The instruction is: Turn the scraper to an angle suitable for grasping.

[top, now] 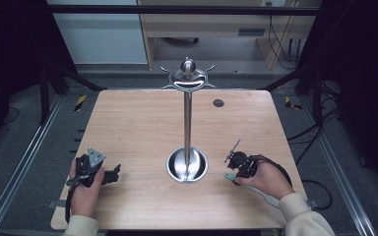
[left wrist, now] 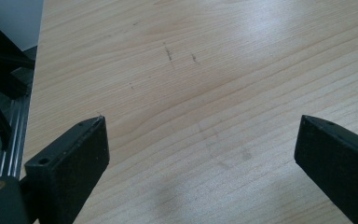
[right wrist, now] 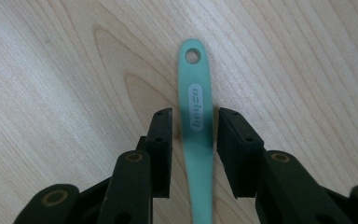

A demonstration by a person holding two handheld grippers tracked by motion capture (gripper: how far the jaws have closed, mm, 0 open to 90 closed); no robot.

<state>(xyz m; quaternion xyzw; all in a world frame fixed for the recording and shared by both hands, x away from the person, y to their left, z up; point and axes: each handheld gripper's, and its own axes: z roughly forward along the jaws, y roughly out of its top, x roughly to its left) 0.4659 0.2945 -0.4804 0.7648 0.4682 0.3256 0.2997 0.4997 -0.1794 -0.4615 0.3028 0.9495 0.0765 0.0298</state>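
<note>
From above, the right claw (top: 236, 166) sits low over the near right part of the pale wooden worktop (top: 138, 123), with a slim teal handle (top: 230, 178) poking out from under the hand toward the middle. The right gripper view brings that handle (right wrist: 197, 116) up close: smooth, flat, matte plastic with a rounded tip, a hanging hole and an oval printed label, lying on the wood grain between the two black jaws. The jaws stand close on either side of it, narrow slivers of wood showing between pads and handle, so they bracket it without clearly pressing.

The left claw (top: 110, 174) rests at the near left, jaws pointing inward; in its own view (left wrist: 200, 140) they gape wide over bare, faintly scuffed wood with nothing between them.

Centre worktop, a polished metal stand (top: 187, 123) rises from a round dished base to a hooked crown.
</note>
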